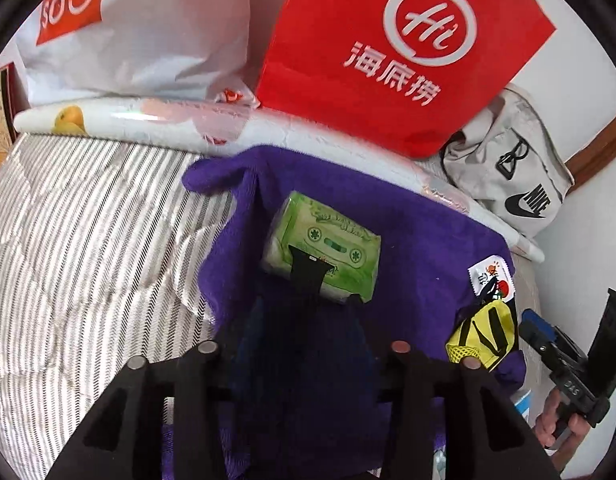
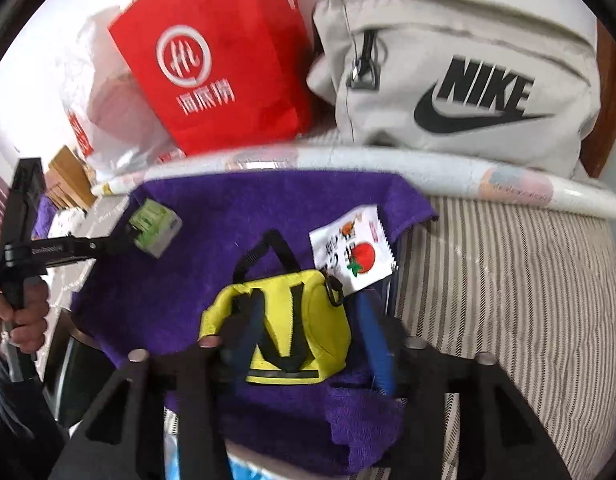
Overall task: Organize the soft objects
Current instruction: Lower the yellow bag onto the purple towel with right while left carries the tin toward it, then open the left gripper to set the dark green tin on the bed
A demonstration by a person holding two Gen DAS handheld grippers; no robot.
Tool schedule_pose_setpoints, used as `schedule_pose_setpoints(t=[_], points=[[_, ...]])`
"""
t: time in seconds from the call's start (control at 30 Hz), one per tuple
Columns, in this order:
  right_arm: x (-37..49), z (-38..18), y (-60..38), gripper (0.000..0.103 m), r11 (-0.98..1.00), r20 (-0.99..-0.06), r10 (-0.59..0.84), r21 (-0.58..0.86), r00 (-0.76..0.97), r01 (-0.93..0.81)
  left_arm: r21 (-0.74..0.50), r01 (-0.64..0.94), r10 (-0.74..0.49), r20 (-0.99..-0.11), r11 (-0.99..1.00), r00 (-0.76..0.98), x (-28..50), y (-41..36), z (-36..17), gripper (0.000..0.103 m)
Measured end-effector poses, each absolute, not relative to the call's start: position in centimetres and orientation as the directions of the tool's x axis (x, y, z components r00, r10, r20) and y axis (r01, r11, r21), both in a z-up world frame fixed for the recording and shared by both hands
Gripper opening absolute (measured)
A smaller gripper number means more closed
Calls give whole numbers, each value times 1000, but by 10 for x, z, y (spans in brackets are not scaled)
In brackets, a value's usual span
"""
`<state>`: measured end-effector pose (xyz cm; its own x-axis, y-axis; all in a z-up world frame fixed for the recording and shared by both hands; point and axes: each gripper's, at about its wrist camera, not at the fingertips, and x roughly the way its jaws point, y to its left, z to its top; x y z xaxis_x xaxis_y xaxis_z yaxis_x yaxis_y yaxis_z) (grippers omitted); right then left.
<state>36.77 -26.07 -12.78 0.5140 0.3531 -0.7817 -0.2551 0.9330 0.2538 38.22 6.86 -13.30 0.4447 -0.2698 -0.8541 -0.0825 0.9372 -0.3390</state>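
Note:
A purple towel [image 1: 408, 240] [image 2: 179, 288] is spread on striped bedding. On it lies a green tissue pack [image 1: 328, 232] [image 2: 157, 226]. My left gripper [image 1: 332, 292] [image 2: 125, 240] is open at the pack's near edge, with one black fingertip [image 1: 308, 272] overlapping the pack. A yellow pouch [image 2: 320, 320] [image 1: 482, 332] with black straps rests on the towel's right side. My right gripper [image 2: 308, 340] stands open over it, its blue fingers [image 2: 372, 344] on either side. A white sachet with a tomato print [image 2: 356, 252] [image 1: 490, 280] lies just beyond the pouch.
A red paper bag [image 1: 368, 40] [image 2: 215, 60], a white plastic bag [image 1: 139, 20] and a grey Nike bag [image 2: 448, 80] [image 1: 508, 176] stand along the wall. A rolled white sheet [image 1: 147, 120] lies before them. Striped bedding [image 1: 87, 220] [image 2: 508, 300] flanks the towel.

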Motion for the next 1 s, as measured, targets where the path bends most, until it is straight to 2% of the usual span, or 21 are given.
schedule_pose_setpoints(t=[0.1,0.4,0.73,1.0], points=[[359,-116,-263,55,936,-771,344,241,536,-255,-334,-73,-266,-848,940,458,374,70,-123,47],[310,-87,-250,55,935,-745,346,226,570,-273,-324,1,-270,-786,946,557,320,77,-86,47],[223,-69,-219,55,910,-731,389,209,561,-359,-279,69,-271,-800,958,536,244,66,-66,47],[167,-77,-201,55,886,-739,424,218,524,-409,-270,155,-311,-812,950,493,173,46,-78,47]])
